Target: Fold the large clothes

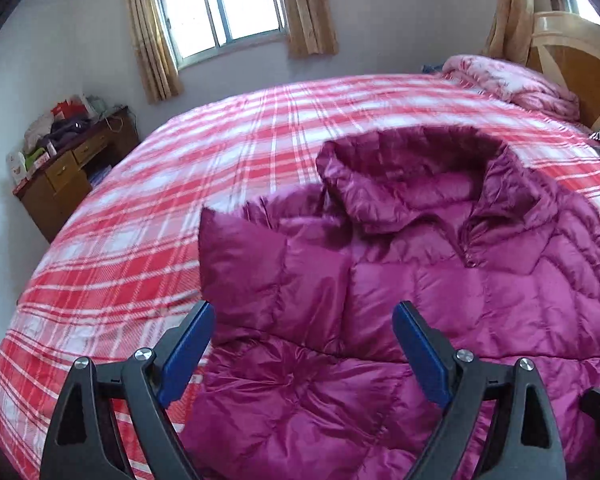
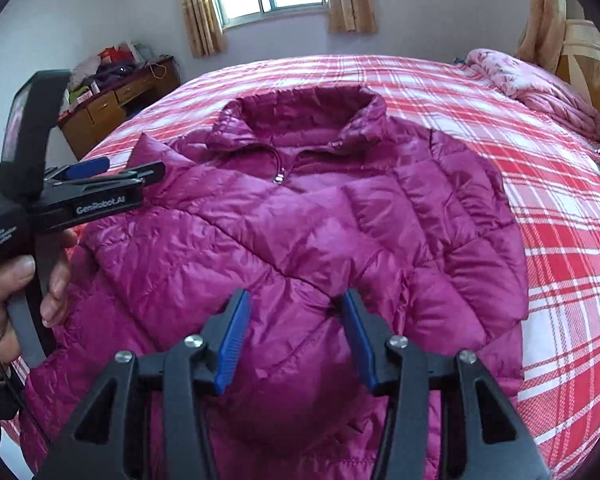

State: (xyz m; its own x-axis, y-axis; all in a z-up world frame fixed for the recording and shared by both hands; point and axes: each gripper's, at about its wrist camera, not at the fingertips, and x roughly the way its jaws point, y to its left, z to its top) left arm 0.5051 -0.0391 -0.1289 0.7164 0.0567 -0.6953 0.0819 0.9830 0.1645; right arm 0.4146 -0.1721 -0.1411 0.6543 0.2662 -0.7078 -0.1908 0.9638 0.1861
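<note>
- Bedspread (image 2: 540,184), red-and-white plaid, covers the whole bed; your magenta puffer jacket (image 2: 300,216) lies front-up on it, zipped, long axis running from hem at 6 o'clock to collar at 12 o'clock in the right wrist view.
- Jacket sleeve (image 1: 244,264) on your left side is already doubled over the chest; its blunt end points toward 11 o'clock in the left wrist view.
- Left gripper (image 1: 304,336) hovers over that sleeve with its jaws wide and nothing between them; the sleeve sits just ahead at 12 o'clock, so this hand is nearer that side.
- Right gripper (image 2: 296,328) is half-narrowed over the lower front panel; I can't tell whether its pads pinch any fabric yet.
- Collar (image 2: 300,116) stands open at the far end; judging by that, your next fold likely runs hem toward collar.
</note>
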